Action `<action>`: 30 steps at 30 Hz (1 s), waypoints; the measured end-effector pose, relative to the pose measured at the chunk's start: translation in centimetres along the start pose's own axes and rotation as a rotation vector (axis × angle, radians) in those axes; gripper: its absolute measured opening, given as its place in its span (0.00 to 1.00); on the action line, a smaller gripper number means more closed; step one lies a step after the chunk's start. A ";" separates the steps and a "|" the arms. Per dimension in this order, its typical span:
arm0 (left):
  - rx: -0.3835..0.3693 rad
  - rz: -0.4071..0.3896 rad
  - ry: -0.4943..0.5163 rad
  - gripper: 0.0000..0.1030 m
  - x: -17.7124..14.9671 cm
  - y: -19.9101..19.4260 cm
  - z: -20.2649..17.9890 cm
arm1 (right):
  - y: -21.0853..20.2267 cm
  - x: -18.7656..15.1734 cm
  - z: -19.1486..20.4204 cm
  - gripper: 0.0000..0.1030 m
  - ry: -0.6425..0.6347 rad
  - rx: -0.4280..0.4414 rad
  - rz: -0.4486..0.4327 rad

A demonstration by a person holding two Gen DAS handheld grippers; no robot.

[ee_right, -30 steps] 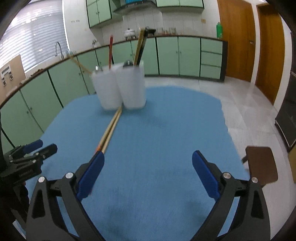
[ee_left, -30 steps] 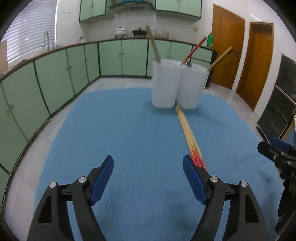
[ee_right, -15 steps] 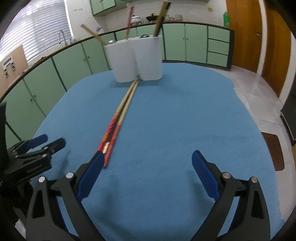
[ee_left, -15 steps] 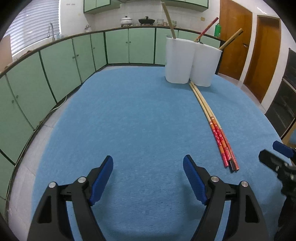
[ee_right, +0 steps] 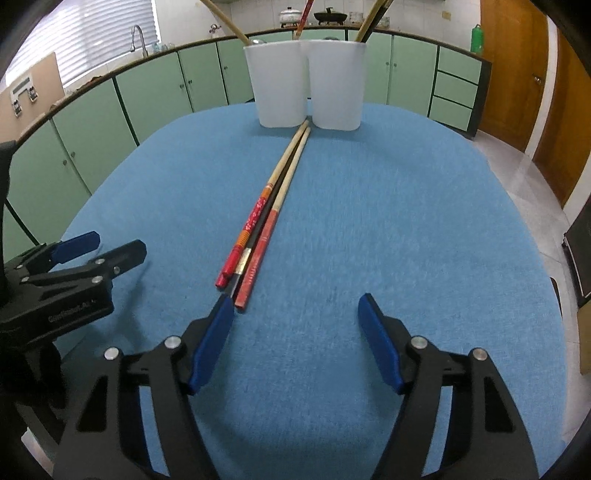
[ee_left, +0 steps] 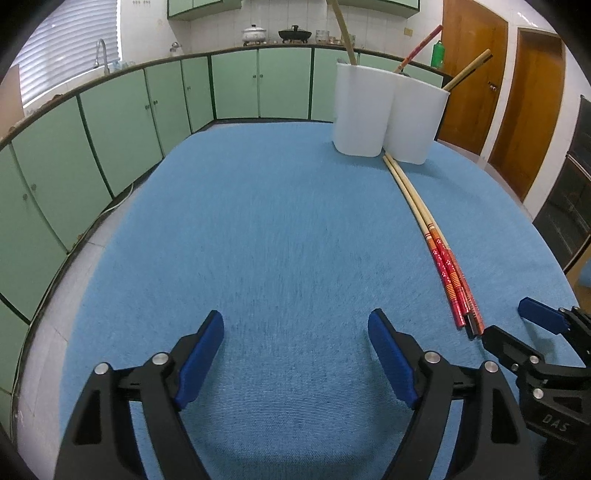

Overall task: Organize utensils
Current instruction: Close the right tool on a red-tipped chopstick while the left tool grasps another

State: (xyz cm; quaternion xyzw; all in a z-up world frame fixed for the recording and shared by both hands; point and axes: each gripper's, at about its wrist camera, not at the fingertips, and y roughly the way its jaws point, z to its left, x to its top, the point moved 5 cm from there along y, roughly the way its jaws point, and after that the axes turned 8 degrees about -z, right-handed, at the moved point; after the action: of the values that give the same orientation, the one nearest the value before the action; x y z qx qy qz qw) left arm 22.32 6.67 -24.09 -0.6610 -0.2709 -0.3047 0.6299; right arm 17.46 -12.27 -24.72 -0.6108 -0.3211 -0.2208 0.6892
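Observation:
Three chopsticks (ee_right: pixel 264 229) with red patterned ends lie side by side on the blue table cloth (ee_right: pixel 388 206), running from near me to two white cups (ee_right: pixel 306 85) at the far side. They show at the right of the left wrist view (ee_left: pixel 439 247), below the cups (ee_left: pixel 388 110). Each cup holds upright sticks. My left gripper (ee_left: pixel 295 328) is open and empty over bare cloth. My right gripper (ee_right: pixel 297 306) is open and empty, its left fingertip just beside the chopsticks' near ends. The right gripper also shows in the left wrist view (ee_left: pixel 509 325).
Green cabinets (ee_left: pixel 110 122) curve around the left and back, with a sink tap (ee_left: pixel 101 51) and pots (ee_left: pixel 255 33) on the counter. Wooden doors (ee_left: pixel 517 92) stand at the right. The table's rounded edge drops to a tiled floor (ee_right: pixel 535 184).
Both grippers have pulled back and lowered toward the near side of the table; the cups look farther and the chopsticks' red ends have come into view. Both stay open.

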 end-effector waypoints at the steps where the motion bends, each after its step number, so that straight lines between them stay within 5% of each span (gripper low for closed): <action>1: 0.001 0.003 0.002 0.77 -0.1 0.0 0.0 | 0.1 0.0 0.0 0.66 -0.004 -0.001 0.000; 12: 0.007 0.012 0.012 0.78 -0.2 0.2 -0.1 | -0.2 0.4 -2.3 0.64 0.009 -0.098 -0.018; 17: 0.010 0.020 0.016 0.78 -0.3 0.2 0.0 | -0.9 0.1 -3.0 0.57 0.079 -0.016 -0.034; 23: 0.011 0.022 0.017 0.78 -0.4 0.2 0.0 | -0.4 0.1 -2.0 0.42 0.082 0.021 -0.022; 30: 0.011 0.025 0.027 0.78 -0.4 0.2 0.0 | 0.3 0.4 -1.3 0.06 0.063 0.027 -0.009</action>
State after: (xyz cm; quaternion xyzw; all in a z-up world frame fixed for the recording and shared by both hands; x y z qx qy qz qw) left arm 22.18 6.65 -24.56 -0.6567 -0.2558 -0.3044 0.6408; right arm 18.19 -13.50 -24.75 -0.5927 -0.3050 -0.2388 0.7061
